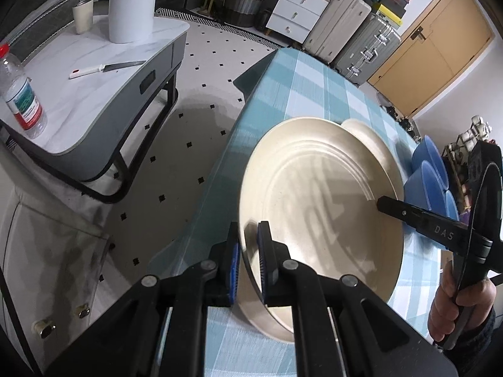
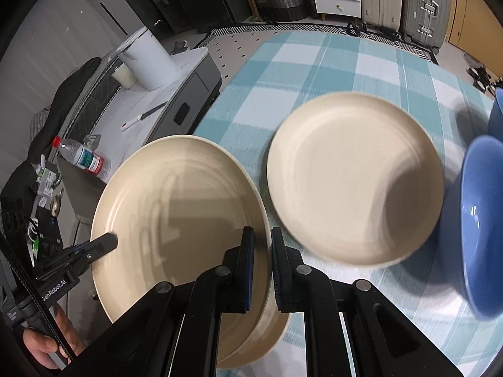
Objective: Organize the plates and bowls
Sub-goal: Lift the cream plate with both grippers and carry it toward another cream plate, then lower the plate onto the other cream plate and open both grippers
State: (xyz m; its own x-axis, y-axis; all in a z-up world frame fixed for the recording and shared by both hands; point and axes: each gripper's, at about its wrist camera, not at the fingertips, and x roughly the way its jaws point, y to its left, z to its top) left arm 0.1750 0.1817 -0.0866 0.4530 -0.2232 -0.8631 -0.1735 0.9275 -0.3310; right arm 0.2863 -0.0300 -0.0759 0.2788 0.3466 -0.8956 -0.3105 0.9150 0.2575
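Both grippers are clamped on the same cream plate, one at each side of its rim. The left gripper pinches the near edge between its blue-padded fingers, the rim running right through the narrow gap. The right gripper does the same on the opposite edge, its jaws pressed onto the rim. From the left wrist view the right tool reaches in from the side, and a hand grips its handle.

The plate is lifted clear of the checked blue-and-white tablecloth and tilted, partly overhanging the table's edge. Just beside it, a second cream plate lies flat on the cloth; I cannot tell whether the two rims touch. Another pale rim shows under the held plate near the bottom of the right wrist view, though what it belongs to is unclear.

Blue bowls sit at the far side of the second plate, close to it.

Off the table stands a marble-topped side table carrying a white canister, a cup, a white-handled knife and a red-capped water bottle.
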